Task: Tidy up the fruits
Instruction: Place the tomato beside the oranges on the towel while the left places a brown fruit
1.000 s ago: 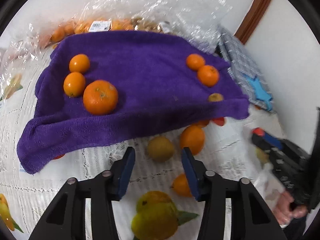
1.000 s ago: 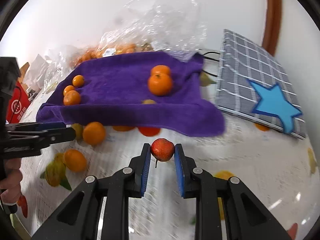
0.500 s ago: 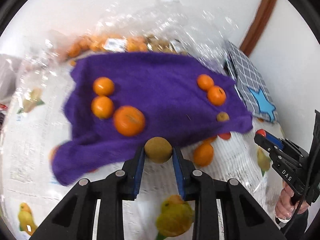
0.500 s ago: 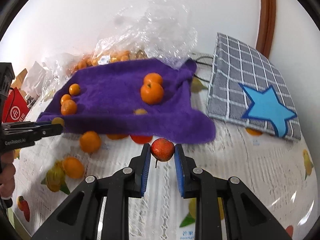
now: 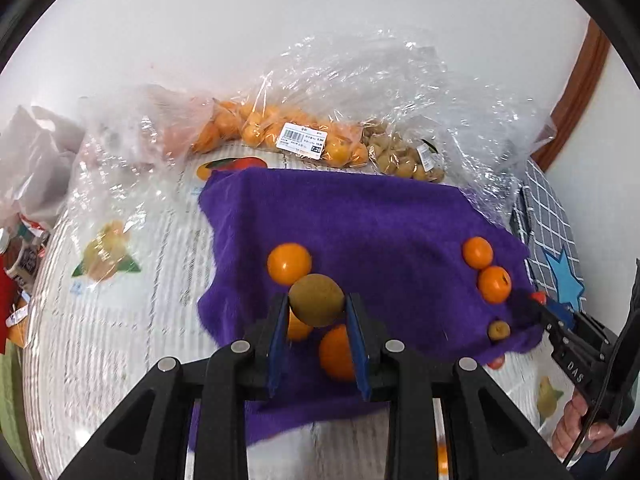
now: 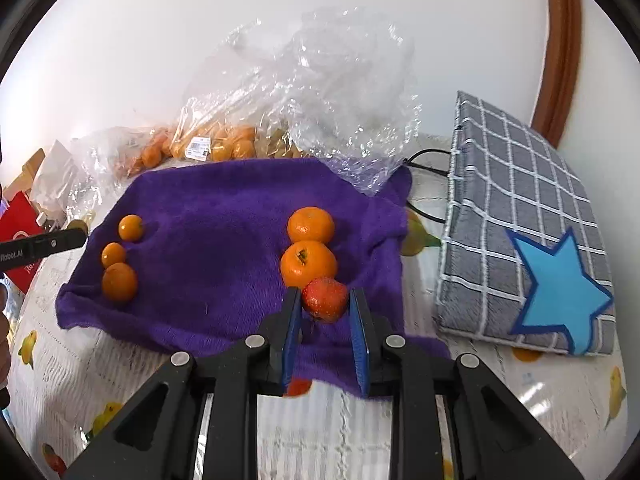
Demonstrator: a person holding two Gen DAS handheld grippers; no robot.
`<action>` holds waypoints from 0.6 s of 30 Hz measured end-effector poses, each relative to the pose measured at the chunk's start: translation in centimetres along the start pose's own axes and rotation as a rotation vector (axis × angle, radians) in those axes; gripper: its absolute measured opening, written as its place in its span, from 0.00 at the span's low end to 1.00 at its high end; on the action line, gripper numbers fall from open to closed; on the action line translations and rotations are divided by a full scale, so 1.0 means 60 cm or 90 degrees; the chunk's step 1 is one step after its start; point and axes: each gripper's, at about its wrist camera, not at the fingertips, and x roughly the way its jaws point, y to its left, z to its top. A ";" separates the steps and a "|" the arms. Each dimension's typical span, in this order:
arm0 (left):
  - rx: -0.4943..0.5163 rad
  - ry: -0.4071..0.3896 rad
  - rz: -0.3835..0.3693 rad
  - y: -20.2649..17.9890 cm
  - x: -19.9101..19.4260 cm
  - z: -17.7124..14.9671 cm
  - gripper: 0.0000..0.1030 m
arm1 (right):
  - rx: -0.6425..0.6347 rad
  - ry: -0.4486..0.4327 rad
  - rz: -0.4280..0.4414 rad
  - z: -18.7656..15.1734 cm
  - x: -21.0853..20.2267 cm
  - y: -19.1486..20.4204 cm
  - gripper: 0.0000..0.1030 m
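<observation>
My left gripper (image 5: 316,309) is shut on a round brown-green fruit (image 5: 316,300), held above the near left part of the purple towel (image 5: 380,220). Below it sit oranges (image 5: 289,263), one (image 5: 338,352) partly hidden by the fingers. My right gripper (image 6: 325,309) is shut on a small red fruit (image 6: 325,299) over the purple towel's (image 6: 220,240) near edge, just in front of two oranges (image 6: 308,264). Three smaller oranges (image 6: 119,281) lie at the towel's left. A small brown fruit (image 5: 499,330) rests near the towel's right edge.
Clear plastic bags (image 5: 304,136) with several oranges and brown fruits lie behind the towel against the wall. A grey checked cloth with a blue star (image 6: 520,240) lies to the right. A red packet (image 6: 18,228) is at the left edge. A fruit-print tablecloth (image 6: 340,432) covers the table.
The left gripper closed on the brown-green fruit on the tablecloth and lifted it forward over the towel. The right gripper carried the red fruit forward to the towel's near edge.
</observation>
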 end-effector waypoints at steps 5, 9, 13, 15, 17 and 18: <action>0.010 0.014 0.008 -0.008 0.041 0.016 0.27 | 0.000 0.023 0.003 -0.001 0.035 0.001 0.23; 0.028 0.027 0.017 -0.020 0.067 0.021 0.27 | 0.001 0.043 0.004 -0.008 0.062 -0.001 0.23; 0.042 0.045 0.017 -0.030 0.087 0.018 0.27 | -0.002 0.050 -0.001 -0.007 0.074 -0.002 0.23; 0.047 0.052 0.017 -0.034 0.094 0.015 0.27 | 0.001 0.055 -0.002 -0.011 0.077 -0.003 0.23; 0.052 0.058 0.018 -0.038 0.099 0.013 0.27 | -0.003 0.047 -0.006 -0.013 0.075 -0.001 0.23; 0.055 0.061 0.019 -0.040 0.101 0.012 0.27 | -0.007 0.047 -0.009 -0.013 0.074 0.000 0.23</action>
